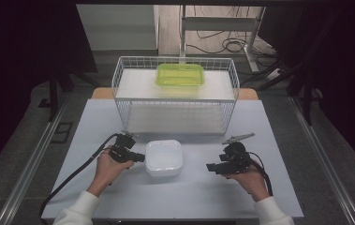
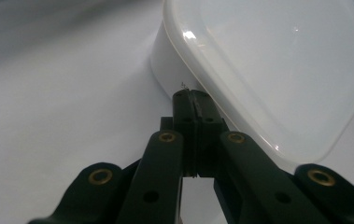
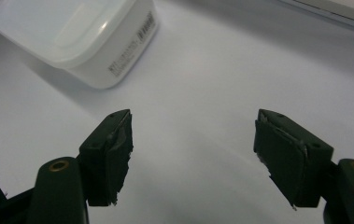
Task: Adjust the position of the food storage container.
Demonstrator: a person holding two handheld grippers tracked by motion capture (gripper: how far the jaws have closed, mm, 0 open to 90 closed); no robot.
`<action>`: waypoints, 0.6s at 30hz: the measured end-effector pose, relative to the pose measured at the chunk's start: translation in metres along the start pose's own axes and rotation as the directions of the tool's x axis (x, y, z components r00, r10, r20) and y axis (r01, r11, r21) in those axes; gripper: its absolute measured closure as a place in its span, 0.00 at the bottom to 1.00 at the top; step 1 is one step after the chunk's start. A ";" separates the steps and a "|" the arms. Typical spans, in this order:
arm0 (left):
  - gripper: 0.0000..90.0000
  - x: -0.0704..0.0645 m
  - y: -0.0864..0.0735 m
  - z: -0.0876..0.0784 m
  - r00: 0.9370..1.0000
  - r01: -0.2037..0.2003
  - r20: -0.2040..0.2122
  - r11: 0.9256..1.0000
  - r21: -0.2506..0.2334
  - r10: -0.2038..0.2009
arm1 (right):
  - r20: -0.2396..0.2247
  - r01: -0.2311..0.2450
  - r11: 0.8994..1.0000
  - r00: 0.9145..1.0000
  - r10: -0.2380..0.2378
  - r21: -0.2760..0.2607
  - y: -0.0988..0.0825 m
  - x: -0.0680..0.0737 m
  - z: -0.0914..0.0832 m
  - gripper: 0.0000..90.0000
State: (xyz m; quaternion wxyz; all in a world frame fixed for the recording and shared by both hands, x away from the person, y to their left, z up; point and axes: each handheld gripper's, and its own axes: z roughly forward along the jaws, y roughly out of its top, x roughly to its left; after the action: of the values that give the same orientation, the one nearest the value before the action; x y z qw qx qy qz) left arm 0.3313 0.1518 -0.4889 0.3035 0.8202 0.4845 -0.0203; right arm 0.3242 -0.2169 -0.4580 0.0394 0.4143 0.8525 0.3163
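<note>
my left claw (image 2: pixel 194 100) has its jaws pressed together on nothing, tips touching the white lidded container (image 1: pixel 164 157) at its nine o'clock side, mid-table. my right claw (image 3: pixel 193 140) stands wide, empty, well apart at three o'clock.

A lab: cables (image 1: pixel 222 44) on the floor, dark curtains, camera-stand legs behind the table (image 1: pixel 175 192)

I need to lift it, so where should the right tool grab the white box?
Probably the rim on the white box's right side, coming in level from the right. The lid lip overhangs the wall there, and the right tool stands open facing that side.
</note>
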 end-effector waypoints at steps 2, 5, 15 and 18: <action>0.99 -0.002 0.002 0.005 1.000 0.000 0.010 1.000 0.003 0.000 | 0.000 0.001 1.000 1.000 -0.001 -0.001 0.000 0.000 0.000 0.31; 0.99 -0.007 0.006 0.010 0.999 -0.026 -0.036 1.000 0.005 0.026 | 0.000 0.001 1.000 1.000 -0.001 0.000 0.000 0.000 0.000 0.31; 0.99 -0.009 0.014 0.018 1.000 -0.022 -0.015 1.000 -0.013 0.022 | 0.001 0.002 1.000 1.000 -0.002 0.009 0.000 0.000 0.003 0.31; 0.99 -0.014 0.016 0.022 1.000 -0.001 -0.009 0.999 -0.037 0.001 | 0.001 0.003 1.000 1.000 -0.003 0.011 0.000 0.001 0.003 0.31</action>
State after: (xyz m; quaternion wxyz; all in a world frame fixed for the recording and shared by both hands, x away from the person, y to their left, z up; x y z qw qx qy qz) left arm 0.3424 0.1237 -0.4945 0.3163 0.8149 0.4857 -0.0075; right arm 0.3247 -0.2150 -0.4604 0.0380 0.4135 0.8548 0.3114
